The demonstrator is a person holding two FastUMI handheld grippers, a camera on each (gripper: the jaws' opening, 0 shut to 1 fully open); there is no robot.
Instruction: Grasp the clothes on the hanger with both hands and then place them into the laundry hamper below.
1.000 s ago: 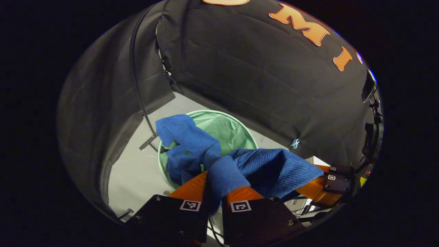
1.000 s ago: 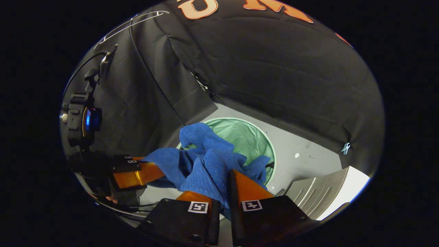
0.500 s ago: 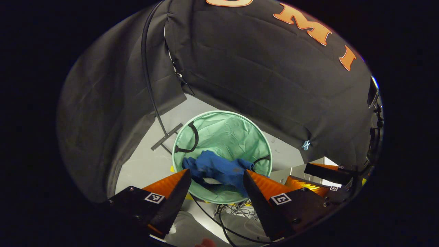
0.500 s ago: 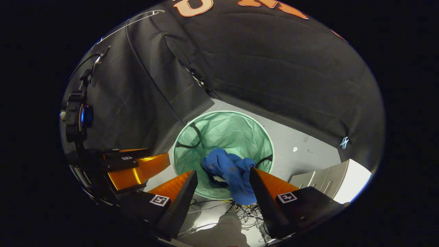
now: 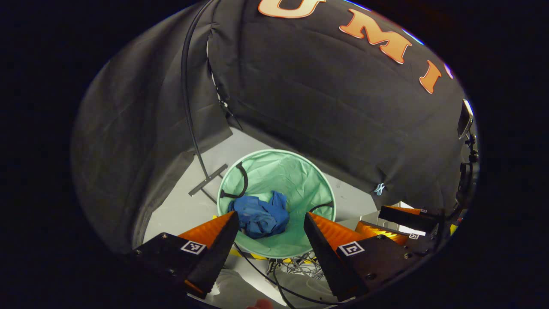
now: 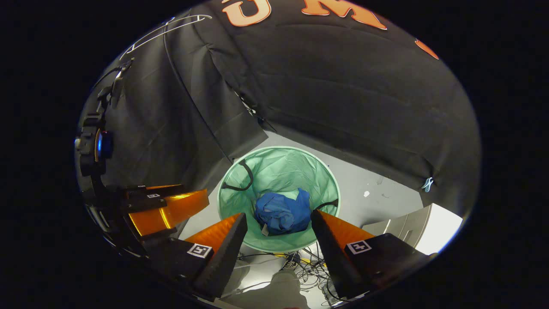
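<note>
Above the green laundry hamper [image 5: 300,171]: left gripper [image 5: 271,219] and right gripper [image 6: 279,219], both tilted downward, fingers spread wide, holding nothing. Inside the hamper: blue clothes [image 6: 281,212], crumpled at the bottom. Beside the hamper: loose cables [image 6: 300,264] on the floor.

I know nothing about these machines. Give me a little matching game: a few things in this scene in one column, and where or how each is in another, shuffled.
Things:
1. blue garment
2. laundry hamper
3. left gripper
4. black strap handle

States:
A. fingers spread open, holding nothing
B. crumpled at the bottom of the hamper
C. standing on the pale floor
D. hanging down inside the hamper's wall

Pairs: 1-B, 2-C, 3-A, 4-D
</note>
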